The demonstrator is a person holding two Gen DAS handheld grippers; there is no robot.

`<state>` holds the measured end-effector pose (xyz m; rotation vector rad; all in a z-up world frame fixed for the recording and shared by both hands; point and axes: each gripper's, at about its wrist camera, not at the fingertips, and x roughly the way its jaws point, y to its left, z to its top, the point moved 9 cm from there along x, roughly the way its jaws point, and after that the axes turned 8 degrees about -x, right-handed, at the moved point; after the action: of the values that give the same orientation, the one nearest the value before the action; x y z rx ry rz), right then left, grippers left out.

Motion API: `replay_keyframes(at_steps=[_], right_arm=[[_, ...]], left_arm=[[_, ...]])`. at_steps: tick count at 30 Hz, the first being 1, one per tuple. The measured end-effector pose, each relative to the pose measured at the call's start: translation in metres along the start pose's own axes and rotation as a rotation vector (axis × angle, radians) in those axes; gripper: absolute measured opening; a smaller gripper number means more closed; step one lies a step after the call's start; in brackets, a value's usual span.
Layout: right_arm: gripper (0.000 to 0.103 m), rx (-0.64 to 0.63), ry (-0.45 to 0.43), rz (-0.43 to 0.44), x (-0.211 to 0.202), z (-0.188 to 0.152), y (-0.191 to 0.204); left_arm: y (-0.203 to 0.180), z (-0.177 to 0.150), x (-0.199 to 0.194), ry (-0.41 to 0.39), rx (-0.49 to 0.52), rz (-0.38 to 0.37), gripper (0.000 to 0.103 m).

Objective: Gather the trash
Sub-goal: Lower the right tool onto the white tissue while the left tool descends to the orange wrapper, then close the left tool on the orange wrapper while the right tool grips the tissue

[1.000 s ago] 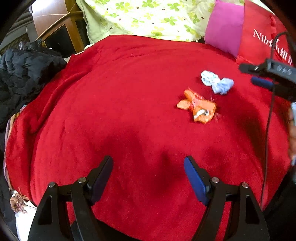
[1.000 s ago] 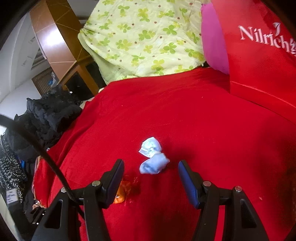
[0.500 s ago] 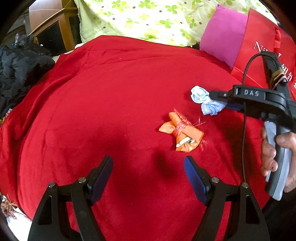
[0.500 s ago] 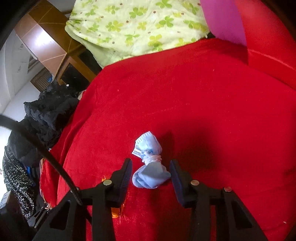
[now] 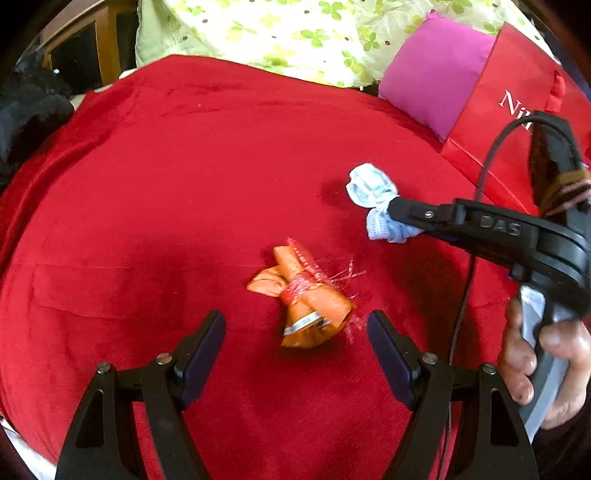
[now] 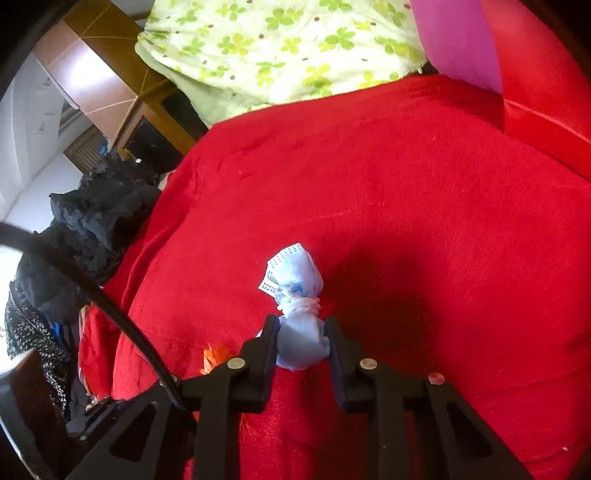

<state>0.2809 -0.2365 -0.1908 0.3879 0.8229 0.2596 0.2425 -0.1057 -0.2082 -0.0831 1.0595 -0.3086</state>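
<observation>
A balled-up light blue face mask (image 6: 295,288) lies on the red blanket (image 6: 424,206). My right gripper (image 6: 302,341) is shut on its near end, both pads pressing the cloth. The left wrist view shows the same mask (image 5: 373,192) with the right gripper (image 5: 400,218) reaching in from the right, held by a hand (image 5: 546,365). A crumpled orange wrapper (image 5: 306,299) tied with red string lies just ahead of my left gripper (image 5: 295,336), whose jaws stand open and apart from it, one on each side. A corner of the wrapper (image 6: 212,358) peeks out left of the right gripper.
A red paper bag (image 5: 509,110) with white lettering stands at the right, a magenta cushion (image 5: 432,74) beside it. A green floral quilt (image 5: 295,33) lies at the back. Dark clothes (image 6: 85,236) pile up at the left, with wooden furniture (image 6: 122,96) behind.
My right gripper sank over the blue mask and its jaws closed onto it. My left gripper moved toward the orange wrapper, which now lies close between its open fingers.
</observation>
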Motion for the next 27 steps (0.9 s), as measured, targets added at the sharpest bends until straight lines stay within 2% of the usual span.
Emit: replay_keyframes(at_steps=[7, 9, 12, 13, 20, 27], right_arm=[[0.027, 0.011, -0.037, -0.013, -0.015, 0.008, -0.008], [0.027, 0.013, -0.043, -0.013, -0.018, 0.009, -0.008], [0.027, 0.009, -0.055, -0.016, -0.023, 0.01, -0.01], [0.027, 0.006, -0.059, -0.018, -0.025, 0.011, -0.009], [0.027, -0.002, -0.084, -0.015, -0.033, 0.013, -0.008], [0.027, -0.024, -0.125, -0.006, -0.051, 0.015, -0.007]], left_arm=[[-0.011, 0.0, 0.021, 0.041, -0.039, -0.045, 0.078], [-0.008, -0.001, 0.026, 0.053, -0.054, -0.043, 0.062], [-0.001, -0.003, 0.031, 0.05, -0.079, -0.035, 0.047], [0.0, -0.002, 0.03, 0.043, -0.084, -0.036, 0.045], [0.009, 0.0, 0.01, -0.01, -0.113, -0.033, 0.042], [-0.003, 0.004, -0.036, -0.12, -0.045, 0.008, 0.042]])
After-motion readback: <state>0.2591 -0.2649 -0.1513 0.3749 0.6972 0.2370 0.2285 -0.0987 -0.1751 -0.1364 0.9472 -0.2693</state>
